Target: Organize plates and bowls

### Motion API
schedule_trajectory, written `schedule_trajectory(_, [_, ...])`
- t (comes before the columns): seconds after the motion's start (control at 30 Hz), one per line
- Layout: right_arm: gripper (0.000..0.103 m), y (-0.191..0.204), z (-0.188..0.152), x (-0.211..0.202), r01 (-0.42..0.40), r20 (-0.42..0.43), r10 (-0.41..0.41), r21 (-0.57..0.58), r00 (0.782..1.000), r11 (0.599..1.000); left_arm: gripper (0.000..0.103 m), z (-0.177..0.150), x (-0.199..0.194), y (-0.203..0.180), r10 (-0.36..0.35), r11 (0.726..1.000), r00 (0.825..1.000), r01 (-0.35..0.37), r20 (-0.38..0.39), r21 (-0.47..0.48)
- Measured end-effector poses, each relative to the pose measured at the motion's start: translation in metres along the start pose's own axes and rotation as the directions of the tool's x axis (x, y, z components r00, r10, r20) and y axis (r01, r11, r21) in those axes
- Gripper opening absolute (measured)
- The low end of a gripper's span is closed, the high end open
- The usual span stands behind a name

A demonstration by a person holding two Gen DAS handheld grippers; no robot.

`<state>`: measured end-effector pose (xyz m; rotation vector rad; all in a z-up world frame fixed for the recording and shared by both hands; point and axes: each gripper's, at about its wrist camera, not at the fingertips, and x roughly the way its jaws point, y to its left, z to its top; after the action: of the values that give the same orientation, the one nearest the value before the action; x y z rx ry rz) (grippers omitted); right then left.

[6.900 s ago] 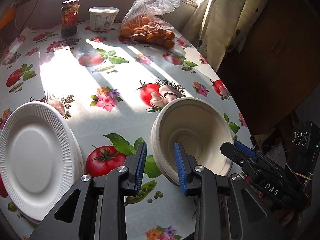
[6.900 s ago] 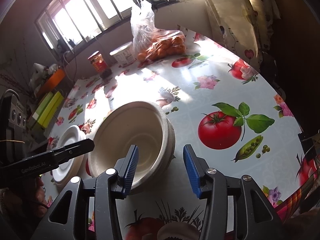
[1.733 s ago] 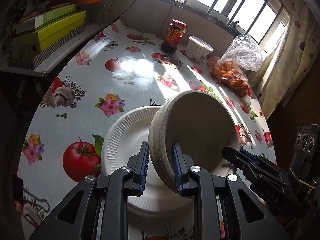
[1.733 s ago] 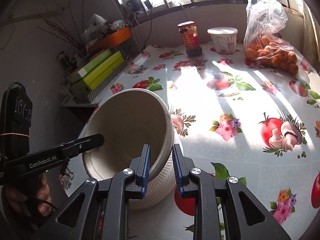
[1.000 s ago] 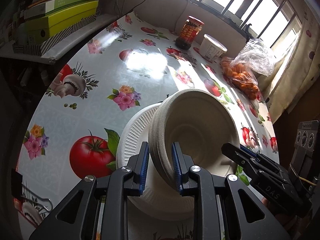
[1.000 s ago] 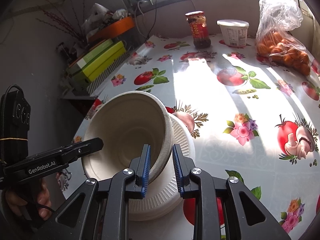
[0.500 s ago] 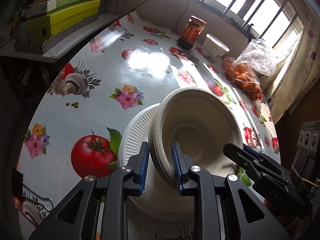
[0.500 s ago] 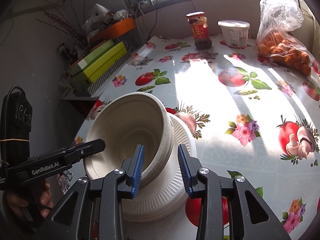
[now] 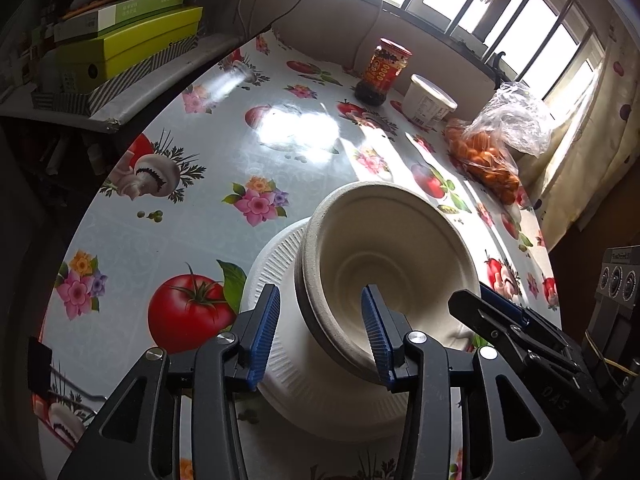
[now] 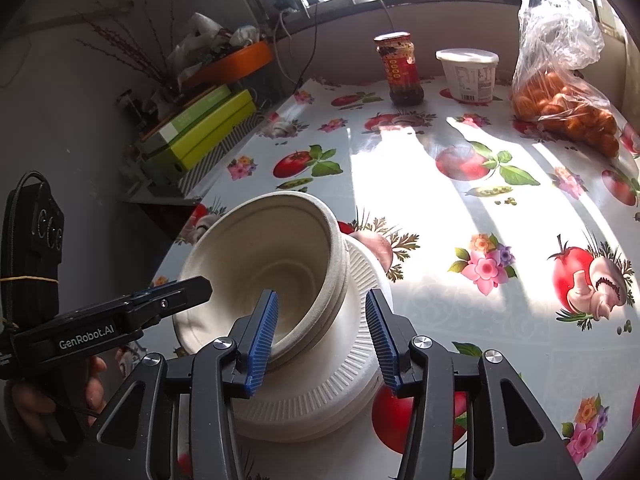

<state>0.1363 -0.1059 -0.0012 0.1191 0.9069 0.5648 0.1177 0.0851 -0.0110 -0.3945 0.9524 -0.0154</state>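
A stack of off-white paper bowls [image 9: 384,264] sits on a stack of ribbed white paper plates [image 9: 280,256] at the table's near left. It also shows in the right wrist view [image 10: 280,256], on the plates [image 10: 320,392]. My left gripper [image 9: 320,332] is open, its jaws straddling the bowls' near rim without touching. My right gripper [image 10: 322,334] is open, its jaws either side of the bowls' opposite rim. The right gripper's tip [image 9: 472,308] shows in the left wrist view, and the left gripper's tip [image 10: 188,292] shows in the right wrist view.
The round table [image 9: 200,208] has a fruit-print oilcloth. At its far side stand a red-labelled jar [image 9: 382,76], a white tub [image 9: 426,100] and a bag of oranges [image 9: 488,152]. Green boxes [image 9: 120,40] lie on a shelf to the left. Curtain at right.
Both grippers held the bowl stack tilted above the plates, set it down on them, and have now opened. The bowls rest on the plates.
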Motion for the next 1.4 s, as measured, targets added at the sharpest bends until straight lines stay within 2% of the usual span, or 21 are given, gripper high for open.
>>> schedule_trajectory(0.23, [0.05, 0.001, -0.003, -0.01, -0.001, 0.024, 0.001, -0.012, 1.0, 1.0, 0.044, -0.003, -0.01, -0.005, 0.003, 1.0, 1.0, -0.003, 0.022, 0.016])
schedule_trajectory(0.53, [0.055, 0.001, -0.016, -0.026, -0.013, 0.054, 0.015, -0.024, 0.998, 1.0, 0.044, -0.021, -0.027, -0.009, 0.052, 0.998, 0.996, -0.055, 0.067, 0.039])
schedule_trajectory(0.77, [0.057, 0.005, -0.031, -0.042, 0.023, 0.099, -0.015, -0.075, 0.995, 0.997, 0.044, -0.039, -0.042, -0.015, 0.081, 0.994, 0.99, -0.088, 0.112, 0.061])
schedule_trajectory(0.93, [0.06, 0.005, -0.049, -0.048, 0.036, 0.101, -0.027, -0.093, 0.994, 0.995, 0.044, -0.057, -0.048, -0.02, 0.115, 0.987, 0.982, -0.129, 0.148, 0.09])
schedule_trajectory(1.07, [0.062, 0.004, -0.061, -0.053, 0.061, 0.11, -0.049, -0.105, 0.993, 0.993, 0.044, -0.072, -0.052, -0.023, 0.18, 0.97, 0.966, -0.205, 0.186, 0.127])
schedule_trajectory(1.4, [0.066, -0.005, -0.093, -0.053, 0.131, 0.092, -0.119, -0.14, 0.989, 0.981, 0.044, -0.11, -0.04, -0.015, 0.241, 0.952, 0.954, -0.268, 0.181, 0.145])
